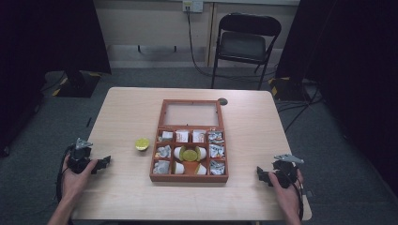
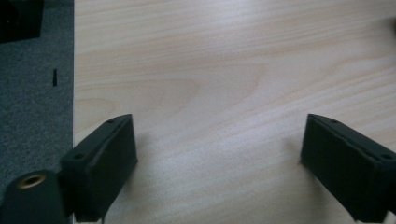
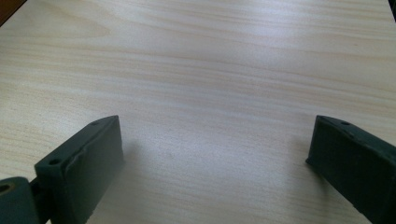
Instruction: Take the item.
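Near the table's (image 1: 263, 122) middle, a yellow pod (image 1: 142, 143) — light, likely slippery — wants gripping across its sides; left gripper (image 1: 99, 164) and right gripper (image 1: 261, 174) gape empty.

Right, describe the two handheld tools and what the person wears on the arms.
Both are black. The left tool and right tool each carry a grey three-cornered plate on top and trail a dark cable. Up close, the jaws are blocky black wedges with small holes. No sleeves reach the forearms.

Pale matt wood-grain table (image 1: 122, 122), reddish glossy wooden box (image 1: 189, 178), grey carpet floor (image 1: 28, 140).
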### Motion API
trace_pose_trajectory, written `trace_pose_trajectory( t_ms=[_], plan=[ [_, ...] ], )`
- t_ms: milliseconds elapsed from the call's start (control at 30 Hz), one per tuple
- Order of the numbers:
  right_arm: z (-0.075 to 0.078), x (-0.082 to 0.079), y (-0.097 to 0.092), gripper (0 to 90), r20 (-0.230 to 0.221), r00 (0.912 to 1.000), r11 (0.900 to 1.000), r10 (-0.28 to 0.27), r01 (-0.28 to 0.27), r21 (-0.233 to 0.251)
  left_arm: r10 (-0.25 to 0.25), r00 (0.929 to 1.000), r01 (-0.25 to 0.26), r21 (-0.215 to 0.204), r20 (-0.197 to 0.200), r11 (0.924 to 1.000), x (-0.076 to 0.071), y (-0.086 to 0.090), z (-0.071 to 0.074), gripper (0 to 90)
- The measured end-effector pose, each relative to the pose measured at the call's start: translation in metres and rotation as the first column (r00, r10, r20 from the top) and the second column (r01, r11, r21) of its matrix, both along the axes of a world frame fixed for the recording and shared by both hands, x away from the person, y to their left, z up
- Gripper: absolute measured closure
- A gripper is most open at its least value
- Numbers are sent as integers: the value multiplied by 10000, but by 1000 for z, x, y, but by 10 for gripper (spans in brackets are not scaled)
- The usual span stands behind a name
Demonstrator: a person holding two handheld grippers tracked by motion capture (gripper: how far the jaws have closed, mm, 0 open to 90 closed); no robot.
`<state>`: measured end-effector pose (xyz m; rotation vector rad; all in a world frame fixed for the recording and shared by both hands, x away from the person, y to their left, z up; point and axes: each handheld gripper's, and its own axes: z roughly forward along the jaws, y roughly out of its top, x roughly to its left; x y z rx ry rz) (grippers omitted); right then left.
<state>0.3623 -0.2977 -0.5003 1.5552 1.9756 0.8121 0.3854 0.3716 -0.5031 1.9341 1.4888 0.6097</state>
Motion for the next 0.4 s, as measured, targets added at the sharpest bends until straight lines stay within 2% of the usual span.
trace_pose_trajectory(
  t_ms=[67,400],
  plan=[
    [0,0,0,25,2,10000,10000,0,0,2,50,9999,-49,-54,135,10000,0,1,-2,44],
    [0,0,0,25,1,10000,10000,-15,15,2,44,9999,-43,-47,126,10000,0,0,-2,41]
  ],
)
